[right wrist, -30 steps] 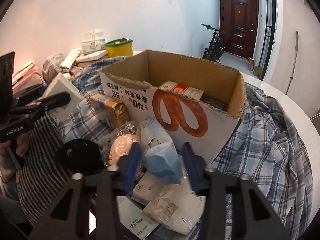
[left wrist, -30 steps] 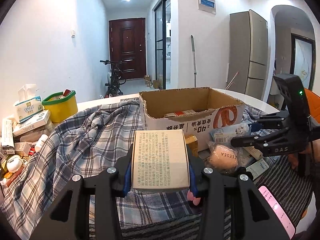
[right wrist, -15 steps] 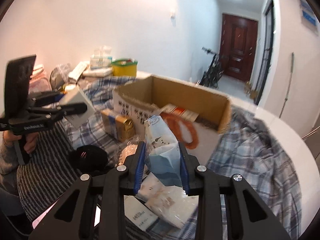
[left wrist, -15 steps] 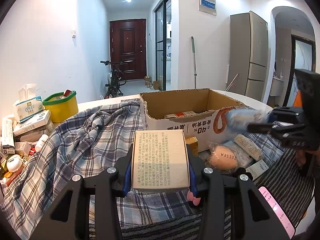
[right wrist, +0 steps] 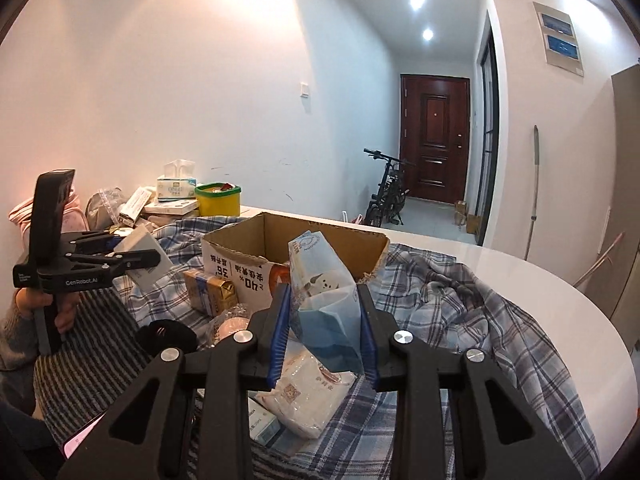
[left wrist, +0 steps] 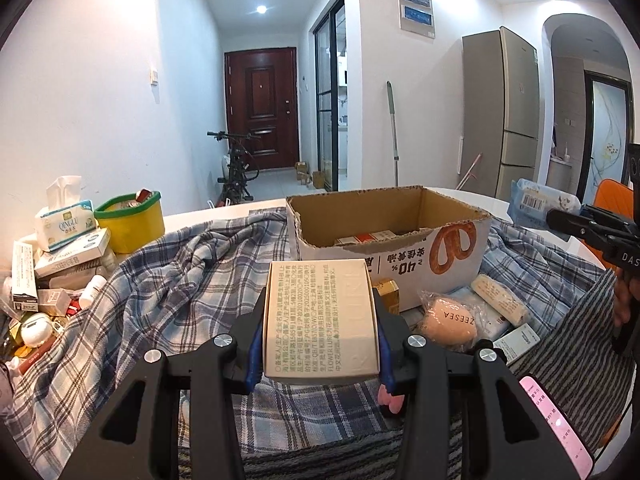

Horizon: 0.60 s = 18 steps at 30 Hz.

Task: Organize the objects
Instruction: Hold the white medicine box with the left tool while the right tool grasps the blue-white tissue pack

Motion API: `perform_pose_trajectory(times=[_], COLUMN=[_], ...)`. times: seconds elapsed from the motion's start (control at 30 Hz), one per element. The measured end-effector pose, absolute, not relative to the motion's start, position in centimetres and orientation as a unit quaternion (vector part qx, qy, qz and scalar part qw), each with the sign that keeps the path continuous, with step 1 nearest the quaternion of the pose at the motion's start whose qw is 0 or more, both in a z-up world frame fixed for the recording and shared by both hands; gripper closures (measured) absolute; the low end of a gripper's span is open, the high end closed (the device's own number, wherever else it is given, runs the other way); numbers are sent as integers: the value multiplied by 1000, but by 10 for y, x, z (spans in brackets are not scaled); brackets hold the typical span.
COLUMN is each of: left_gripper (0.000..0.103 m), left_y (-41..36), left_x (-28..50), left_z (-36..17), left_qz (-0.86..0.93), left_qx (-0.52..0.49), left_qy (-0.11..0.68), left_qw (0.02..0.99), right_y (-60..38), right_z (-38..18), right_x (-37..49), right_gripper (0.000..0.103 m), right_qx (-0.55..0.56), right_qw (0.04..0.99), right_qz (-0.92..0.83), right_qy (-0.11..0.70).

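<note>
My left gripper (left wrist: 318, 320) is shut on a cream printed box (left wrist: 320, 318) and holds it above the plaid cloth, in front of the open cardboard box (left wrist: 394, 256). My right gripper (right wrist: 323, 322) is shut on a light blue packet (right wrist: 326, 304) and holds it raised, near the cardboard box (right wrist: 240, 258). In the left wrist view the right gripper (left wrist: 560, 216) shows at the far right with the blue packet (left wrist: 540, 202). In the right wrist view the left gripper (right wrist: 150, 258) shows at the left with the cream box (right wrist: 146, 250).
Loose packets, a peach pouch (left wrist: 450, 322) and a gold box (left wrist: 387, 294) lie by the cardboard box. A yellow tub (left wrist: 130, 220), tissue pack (left wrist: 64, 220) and small boxes crowd the left. A phone (left wrist: 556, 424) lies at bottom right. A black pouch (right wrist: 168, 336) lies on striped cloth.
My right gripper closed on the blue packet and lifted it off the pile, up beside the cardboard box. My left gripper kept the cream box nearly still.
</note>
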<state>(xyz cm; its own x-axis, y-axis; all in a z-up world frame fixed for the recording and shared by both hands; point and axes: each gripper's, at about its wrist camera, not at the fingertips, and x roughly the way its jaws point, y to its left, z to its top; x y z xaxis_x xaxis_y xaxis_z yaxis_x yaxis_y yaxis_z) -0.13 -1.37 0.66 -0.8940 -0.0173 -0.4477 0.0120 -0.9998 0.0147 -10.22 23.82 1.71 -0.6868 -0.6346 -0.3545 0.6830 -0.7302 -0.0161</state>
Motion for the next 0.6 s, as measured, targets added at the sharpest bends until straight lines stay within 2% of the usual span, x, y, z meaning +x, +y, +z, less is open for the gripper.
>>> perform_pose_trajectory(times=[0.6], left_gripper=[57], left_y=[-12], left_x=[2], left_z=[8], left_qz=[-975], left_qx=[223], left_qy=[-6], left_qw=[12], right_y=[247], right_z=[7], right_x=[-107], right_gripper=[73], right_qx=[190], right_qw=[347], right_qz=[-917], right_qy=[50])
